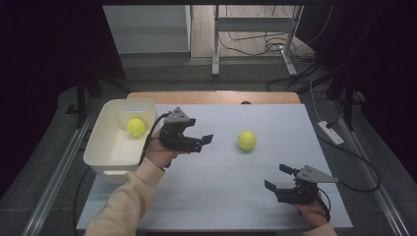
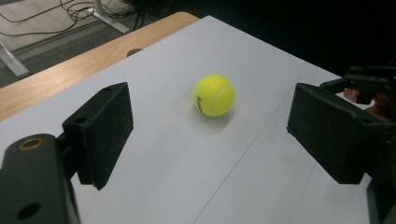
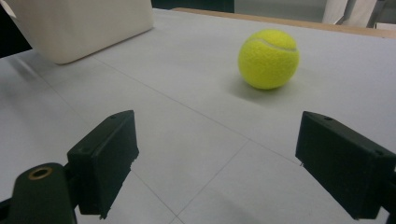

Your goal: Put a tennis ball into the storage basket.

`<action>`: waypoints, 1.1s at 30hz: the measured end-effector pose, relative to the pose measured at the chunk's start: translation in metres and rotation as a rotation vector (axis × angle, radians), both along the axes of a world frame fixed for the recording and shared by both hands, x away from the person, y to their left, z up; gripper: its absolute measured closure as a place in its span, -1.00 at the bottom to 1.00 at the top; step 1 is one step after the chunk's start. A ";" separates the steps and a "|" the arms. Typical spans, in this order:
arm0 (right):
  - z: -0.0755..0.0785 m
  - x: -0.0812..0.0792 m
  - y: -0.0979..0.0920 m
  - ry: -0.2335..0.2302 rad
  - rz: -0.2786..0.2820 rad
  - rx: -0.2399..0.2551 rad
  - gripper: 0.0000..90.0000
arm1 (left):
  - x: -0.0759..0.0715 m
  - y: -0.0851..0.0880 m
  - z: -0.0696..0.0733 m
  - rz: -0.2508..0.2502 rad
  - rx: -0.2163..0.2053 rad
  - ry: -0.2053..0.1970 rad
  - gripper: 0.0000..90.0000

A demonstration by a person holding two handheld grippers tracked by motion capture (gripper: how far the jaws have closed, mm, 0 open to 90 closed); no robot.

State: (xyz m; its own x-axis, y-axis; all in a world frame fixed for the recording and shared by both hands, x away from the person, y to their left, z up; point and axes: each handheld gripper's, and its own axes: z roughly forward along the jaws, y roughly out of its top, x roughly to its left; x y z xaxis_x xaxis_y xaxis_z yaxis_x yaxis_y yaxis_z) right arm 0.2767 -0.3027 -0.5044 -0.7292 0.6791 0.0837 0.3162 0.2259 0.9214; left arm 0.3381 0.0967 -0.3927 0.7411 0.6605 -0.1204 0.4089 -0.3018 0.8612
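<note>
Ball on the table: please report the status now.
Left gripper open, aimed at ball, not touching. Right gripper open, empty. Second ball in bin. Path clear.

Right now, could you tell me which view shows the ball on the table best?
The right gripper view: the ball is large and sharp, seam visible, ahead of the open jaws. The left gripper view shows it smaller; the high view shows it tiny, right of the bin.

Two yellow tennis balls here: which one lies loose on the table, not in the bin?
The yellow felt tennis ball on the white table sheet, ahead of the open left hand-held gripper. The other ball sits inside the white plastic bin.
</note>
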 end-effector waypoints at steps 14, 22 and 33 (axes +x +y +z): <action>-0.001 0.003 0.006 -0.007 0.012 -0.013 -0.71 | 0.009 -0.015 -0.006 -0.036 0.019 0.023 -0.66; -0.002 0.004 0.006 -0.007 0.017 -0.019 -0.71 | 0.018 -0.024 -0.011 -0.042 0.026 0.045 -0.66; -0.002 0.003 0.006 -0.006 0.018 -0.021 -0.71 | 0.031 -0.036 -0.020 -0.052 0.037 0.071 -0.67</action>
